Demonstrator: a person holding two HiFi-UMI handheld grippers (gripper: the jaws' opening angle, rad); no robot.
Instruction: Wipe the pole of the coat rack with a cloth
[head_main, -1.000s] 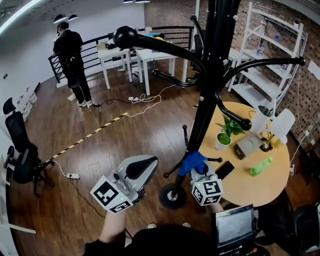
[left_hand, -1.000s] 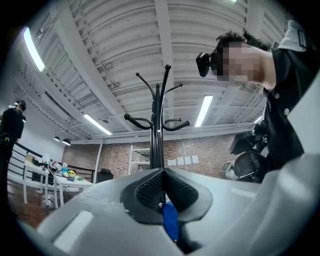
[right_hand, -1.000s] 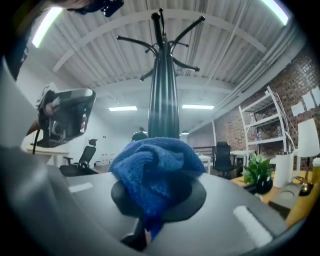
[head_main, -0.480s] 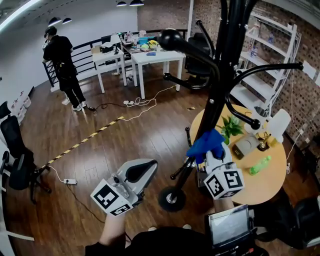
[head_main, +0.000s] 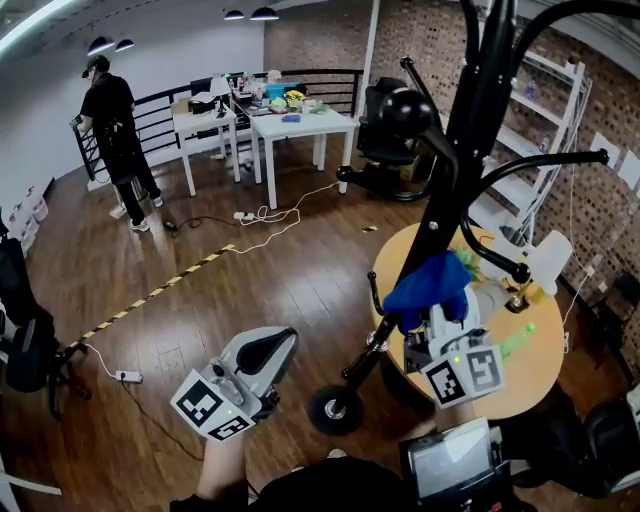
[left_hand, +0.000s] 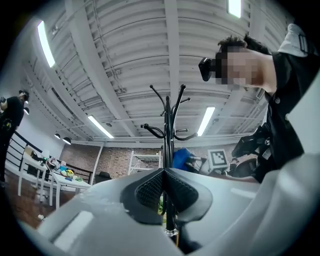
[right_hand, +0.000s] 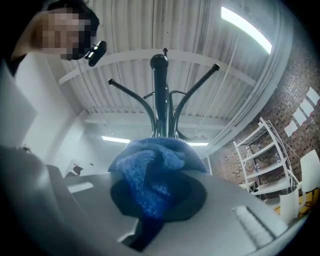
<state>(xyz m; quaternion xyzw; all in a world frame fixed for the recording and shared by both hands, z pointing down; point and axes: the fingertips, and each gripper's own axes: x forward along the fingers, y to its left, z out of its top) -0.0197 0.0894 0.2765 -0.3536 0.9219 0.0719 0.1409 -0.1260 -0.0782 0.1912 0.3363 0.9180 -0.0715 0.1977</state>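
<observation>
The black coat rack pole (head_main: 448, 180) rises from its round base (head_main: 333, 410) to curved hook arms. A blue cloth (head_main: 430, 285) is pressed against the pole about mid-height, and my right gripper (head_main: 437, 312) is shut on it. In the right gripper view the cloth (right_hand: 152, 172) bulges out of the jaws, with the pole (right_hand: 160, 100) straight above it. My left gripper (head_main: 272, 347) hangs left of the base, apart from the rack, shut with nothing in it. In the left gripper view its pads (left_hand: 150, 189) meet, and the pole (left_hand: 168, 130) and cloth (left_hand: 181, 157) show beyond.
A round wooden table (head_main: 530, 370) with a potted plant, a green bottle and a lamp stands right behind the rack. A white shelf (head_main: 560, 120) lines the brick wall. White desks (head_main: 290, 125) and a standing person (head_main: 108, 120) are far back; cables lie on the floor.
My right gripper has slid the blue cloth up the pole, from near the base to about mid-height. The left gripper has stayed low and shut.
</observation>
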